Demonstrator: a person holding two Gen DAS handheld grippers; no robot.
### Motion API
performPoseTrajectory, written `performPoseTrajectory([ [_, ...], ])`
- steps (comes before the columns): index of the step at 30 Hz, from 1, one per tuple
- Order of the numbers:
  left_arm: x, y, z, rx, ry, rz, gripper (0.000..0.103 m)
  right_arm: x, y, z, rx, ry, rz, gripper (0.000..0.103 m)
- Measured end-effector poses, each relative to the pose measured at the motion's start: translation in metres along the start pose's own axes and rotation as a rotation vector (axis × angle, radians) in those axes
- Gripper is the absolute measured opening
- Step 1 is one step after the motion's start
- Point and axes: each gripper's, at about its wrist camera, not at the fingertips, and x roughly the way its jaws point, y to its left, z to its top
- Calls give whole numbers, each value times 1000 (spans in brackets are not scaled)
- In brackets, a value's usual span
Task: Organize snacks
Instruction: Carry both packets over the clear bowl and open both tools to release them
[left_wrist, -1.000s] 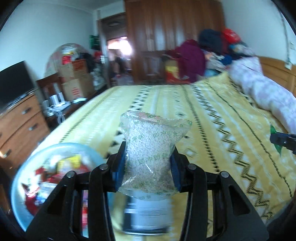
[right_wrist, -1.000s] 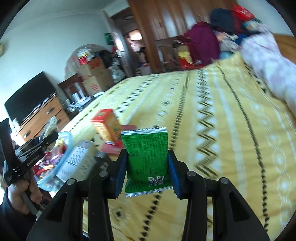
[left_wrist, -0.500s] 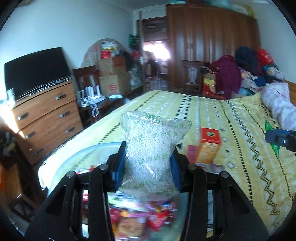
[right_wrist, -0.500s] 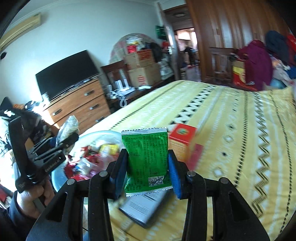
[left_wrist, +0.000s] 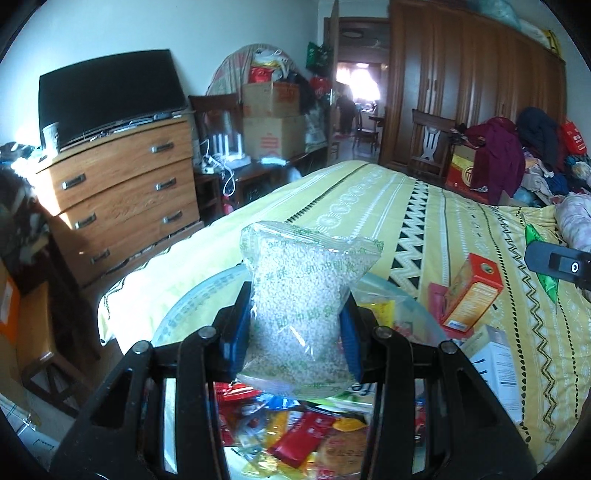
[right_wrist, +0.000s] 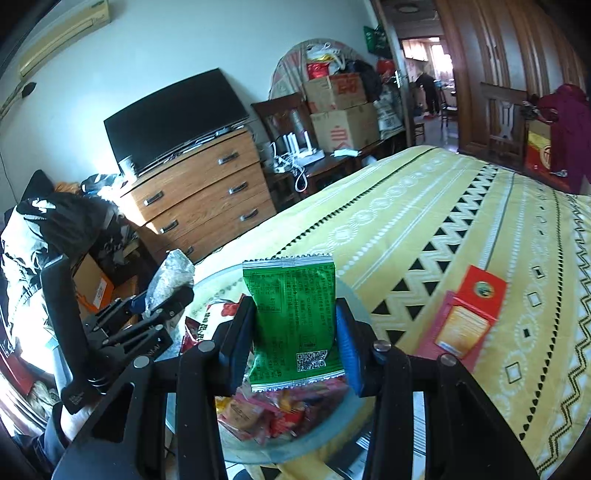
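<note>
My left gripper (left_wrist: 295, 328) is shut on a clear bag of white puffed grains (left_wrist: 303, 295) and holds it upright over a pale blue bowl (left_wrist: 192, 306) full of several wrapped snacks. My right gripper (right_wrist: 293, 343) is shut on a green snack packet (right_wrist: 293, 317) and holds it above the same bowl (right_wrist: 347, 291). The left gripper with its bag (right_wrist: 170, 275) shows at the left of the right wrist view. The right gripper's tip (left_wrist: 557, 262) shows at the right edge of the left wrist view.
The bowl sits on a yellow patterned bedspread (left_wrist: 424, 206). A red and orange box (left_wrist: 472, 295) (right_wrist: 469, 314) and a white box (left_wrist: 495, 365) lie right of the bowl. A wooden dresser (left_wrist: 118, 195) with a TV stands left of the bed.
Both grippers have swung left from the bed's middle toward the bowl, each still holding its packet. The bowl now lies directly under both.
</note>
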Motion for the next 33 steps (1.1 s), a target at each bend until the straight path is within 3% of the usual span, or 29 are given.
performPoseTrajectory([
  [12,14,19,-7,-32,50,2,43,50,16,2,-5,89,32,46],
  [33,31,34,-9,-45,91,-5,44,79,23,-3,-1,141,42,46],
])
